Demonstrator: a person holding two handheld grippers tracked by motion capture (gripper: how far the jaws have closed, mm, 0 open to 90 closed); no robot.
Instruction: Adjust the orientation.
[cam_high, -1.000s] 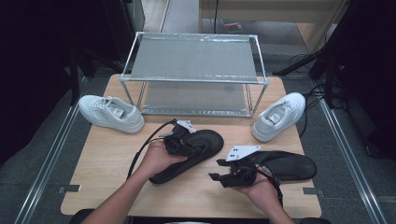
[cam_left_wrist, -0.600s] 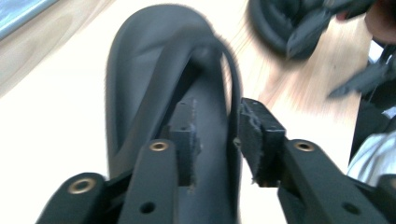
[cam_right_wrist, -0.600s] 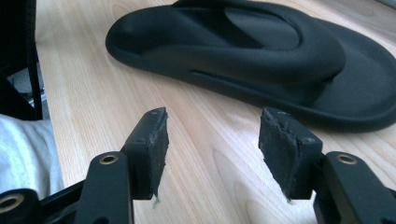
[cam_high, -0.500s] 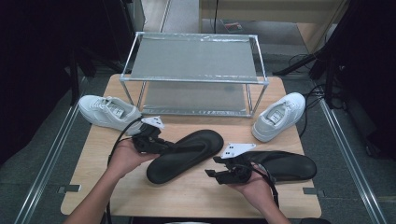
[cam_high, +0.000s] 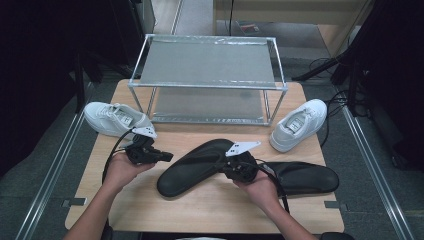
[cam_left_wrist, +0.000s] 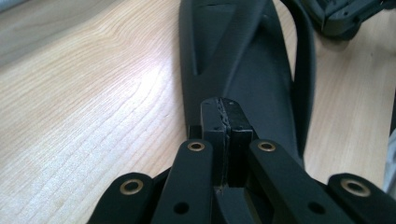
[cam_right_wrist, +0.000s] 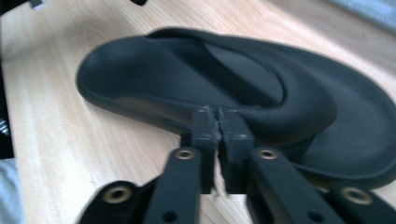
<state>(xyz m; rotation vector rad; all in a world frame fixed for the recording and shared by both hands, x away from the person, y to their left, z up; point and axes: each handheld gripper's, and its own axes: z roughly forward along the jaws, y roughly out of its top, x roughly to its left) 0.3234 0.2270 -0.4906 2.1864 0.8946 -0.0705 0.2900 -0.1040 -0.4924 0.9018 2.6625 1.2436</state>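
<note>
- Work in hand: black sandals go on the shoe rack (cam_high: 209, 86), by the look of it. The near sandal (cam_high: 192, 170) lies flat and slanted mid-worktop (cam_high: 210, 212), between the two claws.
- The second sandal (cam_high: 302, 177) is to its right, flat, close beside the right hand (cam_high: 260, 187).
- Left claw (cam_high: 169, 157): jaws have just been closing and are now pad to pad with nothing between them. It sits just left of the near sandal, apart from it. In the left gripper view the tips point along the sandal's length.
- Right claw (cam_right_wrist: 218, 125): jaws have just been closing and are now together. Nothing is pinched as far as the right gripper view shows. The tips sit right at the sandal's side rim, and I cannot tell whether they touch it.
- Handling, my guess: a light, moulded foam or rubber sandal. The sole is bendy and the finish matte, so it should not be slippery. Not fragile.
- It will likely droop if pinched at one end.
- Best hold: the strap arching over the footbed, or the side rim near the middle. The claw has to open first, then bite the rim from the side.
- Risk: a shallow pinch on the thick rim could pop off.
- The rack stands at the back of the worktop with both shelves bare. A white sneaker (cam_high: 115, 119) lies to its left and another sneaker (cam_high: 299, 124) to its right.
</note>
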